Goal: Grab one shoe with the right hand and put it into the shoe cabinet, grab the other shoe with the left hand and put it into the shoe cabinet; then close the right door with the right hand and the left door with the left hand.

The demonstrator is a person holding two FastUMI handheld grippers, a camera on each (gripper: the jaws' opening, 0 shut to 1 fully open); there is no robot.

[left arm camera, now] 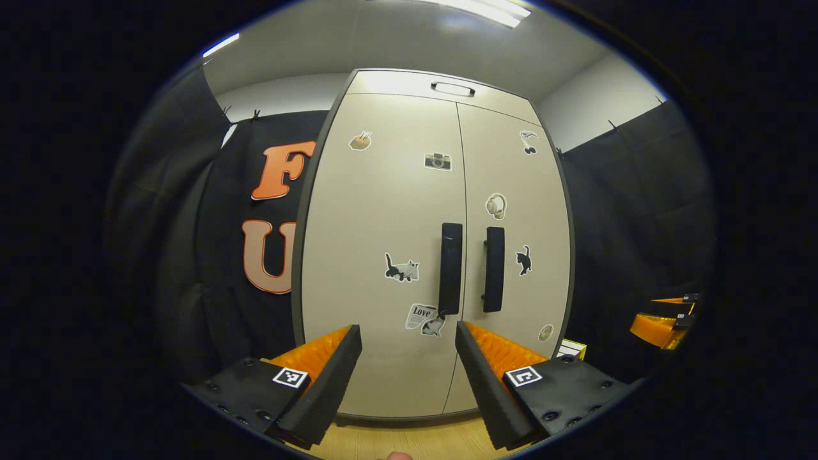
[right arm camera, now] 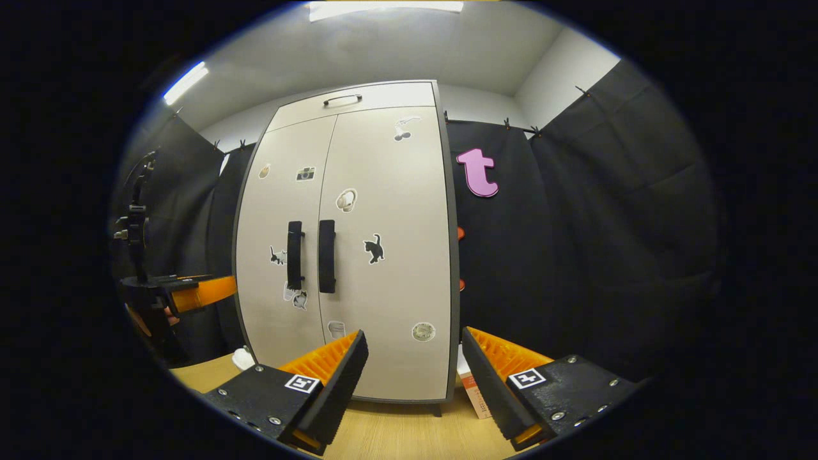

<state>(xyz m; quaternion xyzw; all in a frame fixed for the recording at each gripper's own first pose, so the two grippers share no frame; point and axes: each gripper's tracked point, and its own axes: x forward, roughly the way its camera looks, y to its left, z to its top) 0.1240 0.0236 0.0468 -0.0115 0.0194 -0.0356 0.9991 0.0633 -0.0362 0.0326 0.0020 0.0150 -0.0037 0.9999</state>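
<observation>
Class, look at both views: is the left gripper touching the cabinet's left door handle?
Apart. In the left gripper view, the left gripper is open and held back from the cabinet; the left door handle shows beyond its fingers with door surface between.

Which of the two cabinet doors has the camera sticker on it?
The left door. Its camera sticker sits near the top by the centre seam, above that door's handle. The right door carries other stickers, but no camera.

Wooden floor [right arm camera: 396, 441]: shoe cabinet [right arm camera: 383, 255] standing on it, small box [right arm camera: 474, 390] beside cabinet.
</observation>
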